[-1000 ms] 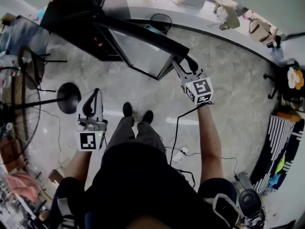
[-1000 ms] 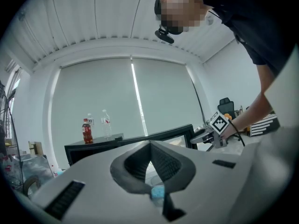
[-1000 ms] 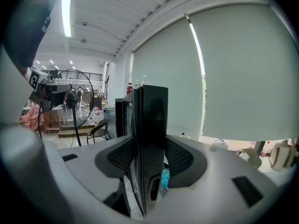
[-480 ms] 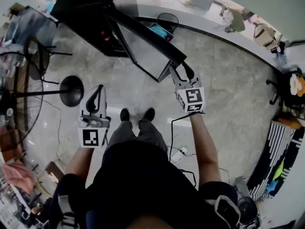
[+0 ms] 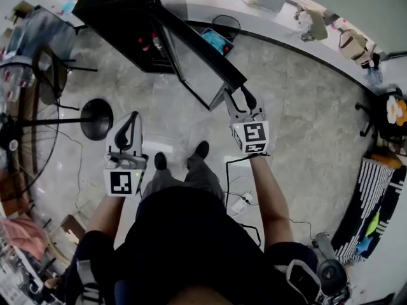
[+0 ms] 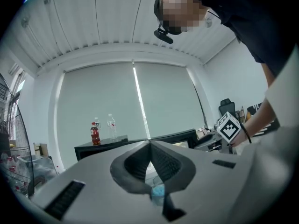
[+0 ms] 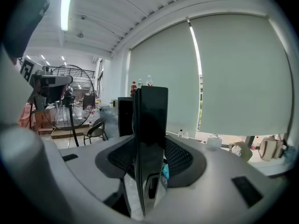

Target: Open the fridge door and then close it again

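Note:
A black fridge stands at the upper left of the head view. Its glass door hangs swung out toward me. My right gripper is shut on the door's free edge. In the right gripper view that dark door edge stands upright between the two pads of the right gripper. My left gripper hangs in free air left of my legs, shut on nothing. The left gripper shows its jaws pressed together in its own view, with the fridge's top and two bottles beyond.
A floor fan on a round base stands left of me, with a chair behind it. A long counter runs along the far right. Cables and a power strip lie on the floor by my feet.
The right gripper has moved left and toward me with the door's edge in it, and the door has swung with it. My feet have stepped back. The left gripper stays shut.

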Tool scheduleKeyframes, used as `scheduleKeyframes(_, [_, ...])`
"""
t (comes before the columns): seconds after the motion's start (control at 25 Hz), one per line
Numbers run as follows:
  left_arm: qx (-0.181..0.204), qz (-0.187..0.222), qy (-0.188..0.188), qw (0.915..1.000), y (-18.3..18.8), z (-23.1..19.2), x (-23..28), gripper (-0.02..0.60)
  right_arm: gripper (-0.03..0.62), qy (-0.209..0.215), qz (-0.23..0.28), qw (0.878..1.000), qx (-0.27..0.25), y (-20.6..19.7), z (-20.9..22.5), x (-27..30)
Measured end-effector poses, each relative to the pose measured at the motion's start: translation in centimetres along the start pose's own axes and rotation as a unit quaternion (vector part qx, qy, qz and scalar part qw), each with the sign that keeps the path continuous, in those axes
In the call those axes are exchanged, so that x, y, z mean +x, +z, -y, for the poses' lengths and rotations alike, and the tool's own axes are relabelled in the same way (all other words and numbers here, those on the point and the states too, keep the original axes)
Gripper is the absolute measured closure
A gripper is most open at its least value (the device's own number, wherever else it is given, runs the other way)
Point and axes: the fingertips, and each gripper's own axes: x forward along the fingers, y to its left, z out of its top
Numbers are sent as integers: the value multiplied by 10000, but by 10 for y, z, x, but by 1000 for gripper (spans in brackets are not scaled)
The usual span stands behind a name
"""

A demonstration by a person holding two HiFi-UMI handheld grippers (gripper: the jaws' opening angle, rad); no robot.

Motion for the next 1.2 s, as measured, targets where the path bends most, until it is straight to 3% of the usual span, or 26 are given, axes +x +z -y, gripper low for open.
scheduleKeyframes(0.56, [-102, 149, -333, 9993, -12, -53, -58, 558, 388, -469, -22, 9988, 97, 2, -79, -9])
scheduleKeyframes(1.2, [-179, 392, -470, 9980, -24, -126, -129, 558, 390, -985, -116, 9948, 210, 5, -186, -1])
